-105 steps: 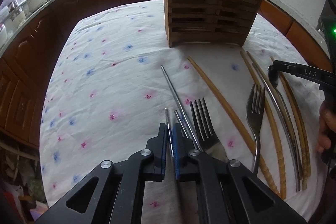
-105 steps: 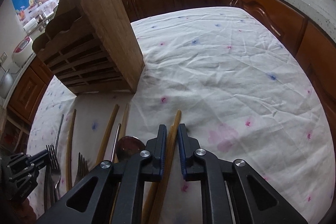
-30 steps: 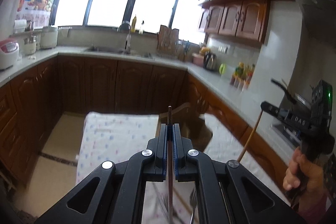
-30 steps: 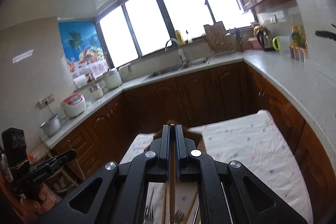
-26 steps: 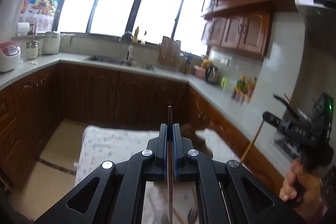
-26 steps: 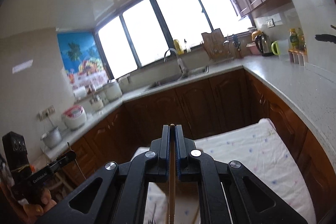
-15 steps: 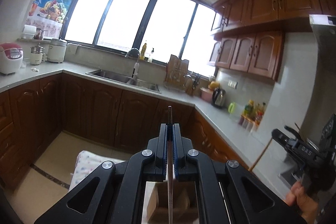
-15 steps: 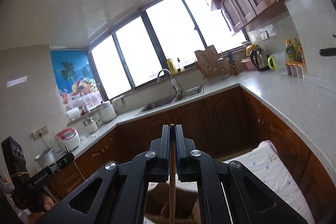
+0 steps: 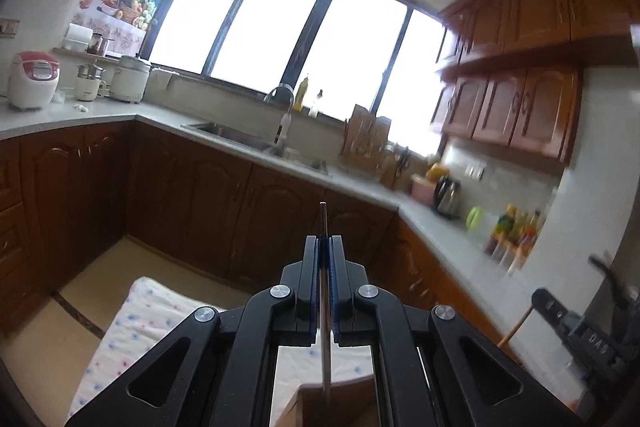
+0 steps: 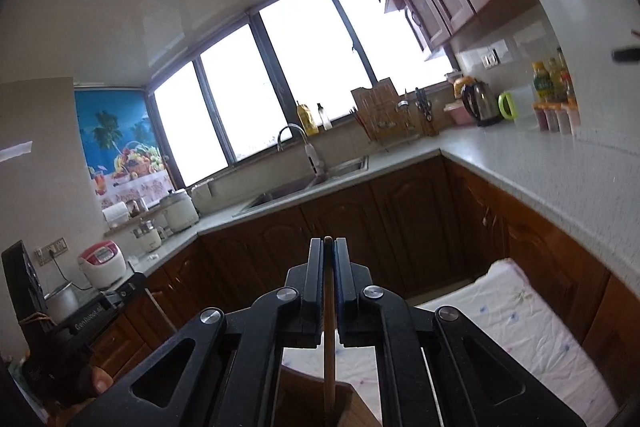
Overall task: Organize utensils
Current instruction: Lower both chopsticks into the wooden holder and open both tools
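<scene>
standing upright, a metal chopstick (image 9: 324,291) is pinched in the left tongs (image 9: 324,247) (right tongs (image 10: 328,251) clamp a wooden chopstick (image 10: 329,359)), both above the wooden holder (image 9: 340,403).

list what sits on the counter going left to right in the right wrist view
red-and-white rice cooker → curved chrome sink faucet → wooden dish rack → steel electric kettle → lime green cup → row of sauce bottles

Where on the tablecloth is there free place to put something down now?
The tablecloth lies bare right of the wooden holder, up to its far edge; in the left wrist view it is bare left of the holder too. The counter corner around the kettle is crowded. The near table is hidden.
</scene>
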`<state>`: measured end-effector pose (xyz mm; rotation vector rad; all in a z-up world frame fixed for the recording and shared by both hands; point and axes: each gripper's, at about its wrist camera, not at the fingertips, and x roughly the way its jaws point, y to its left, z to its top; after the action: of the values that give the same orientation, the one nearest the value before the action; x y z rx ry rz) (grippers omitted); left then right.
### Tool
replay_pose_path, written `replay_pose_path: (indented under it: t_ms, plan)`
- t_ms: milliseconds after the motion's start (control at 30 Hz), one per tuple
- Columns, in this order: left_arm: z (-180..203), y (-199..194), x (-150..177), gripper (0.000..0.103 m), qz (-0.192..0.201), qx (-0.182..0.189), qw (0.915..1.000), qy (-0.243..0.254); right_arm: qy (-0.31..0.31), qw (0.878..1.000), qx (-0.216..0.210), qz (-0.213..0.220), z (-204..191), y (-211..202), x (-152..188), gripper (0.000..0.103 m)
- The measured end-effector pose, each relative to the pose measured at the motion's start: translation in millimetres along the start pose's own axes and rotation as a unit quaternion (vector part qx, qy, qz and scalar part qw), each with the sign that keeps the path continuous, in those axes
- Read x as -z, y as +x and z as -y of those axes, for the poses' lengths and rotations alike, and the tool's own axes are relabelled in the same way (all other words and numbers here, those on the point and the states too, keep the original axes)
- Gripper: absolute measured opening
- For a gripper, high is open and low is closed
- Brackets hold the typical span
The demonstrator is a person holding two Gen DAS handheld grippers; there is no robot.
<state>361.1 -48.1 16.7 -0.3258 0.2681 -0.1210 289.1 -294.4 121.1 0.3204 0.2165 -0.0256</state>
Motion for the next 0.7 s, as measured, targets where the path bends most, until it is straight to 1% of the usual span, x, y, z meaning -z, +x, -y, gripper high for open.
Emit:
replay_pose_path:
  t_ms: [67,100,133,200,267,333,400,467,500,567,633,667,700]
  plan:
    - [1.2,9.4,14.7,0.002,-0.001,-0.002,1.0000,0.006,0.006,1.000,0.000,-0.003,5.5,3.7,10.7,0.004]
    - [-0.9,10.5,15.6,0.002,-0.001,-0.002,1.0000,0.006,0.009,1.000,0.001,-0.002,7.9,4.8,15.4,0.004]
    - [-0.6,16.3,25.6,0.002,-0.003,-0.002,1.0000,0.003,0.012,1.000,0.000,-0.001,9.5,5.3,18.8,0.004]
    - [-5.7,23.8,25.0,0.002,-0.005,0.001,1.0000,-0.004,0.018,1.000,-0.001,0.003,13.5,6.2,25.2,0.004]
    - [-5.8,32.5,34.4,0.002,-0.012,0.000,0.9999,-0.002,0.021,1.000,-0.002,0.002,15.7,7.8,30.5,0.004]
    - [-9.0,37.1,31.2,0.002,-0.018,-0.001,0.9998,0.001,0.022,1.000,-0.002,-0.005,17.1,11.6,33.6,0.004]
    - [-9.7,42.1,28.6,0.003,-0.027,-0.002,0.9996,0.008,0.019,1.000,-0.003,0.001,17.8,11.0,34.9,0.004]
    - [-8.8,48.3,28.0,0.004,-0.032,-0.011,0.9993,0.018,0.022,1.000,-0.002,-0.007,19.9,13.3,34.0,0.005]
    - [-12.0,40.6,22.0,0.004,-0.031,-0.011,0.9993,0.018,0.024,1.000,-0.002,-0.008,21.0,14.1,33.1,0.005]
    - [-13.3,43.7,17.7,0.004,-0.040,-0.007,0.9991,0.015,0.025,1.000,-0.002,-0.013,21.4,15.2,33.4,0.005]
    - [-25.0,22.9,11.3,0.005,-0.042,-0.007,0.9990,0.017,0.024,1.000,-0.003,-0.018,21.9,16.9,32.5,0.005]
    - [-23.4,26.0,9.9,0.005,-0.047,-0.007,0.9987,0.020,0.024,1.000,-0.003,-0.020,22.7,17.6,32.7,0.005]
    - [-25.7,21.2,6.4,0.005,-0.048,-0.008,0.9986,0.021,0.025,0.999,-0.003,-0.022,23.2,18.1,32.2,0.005]
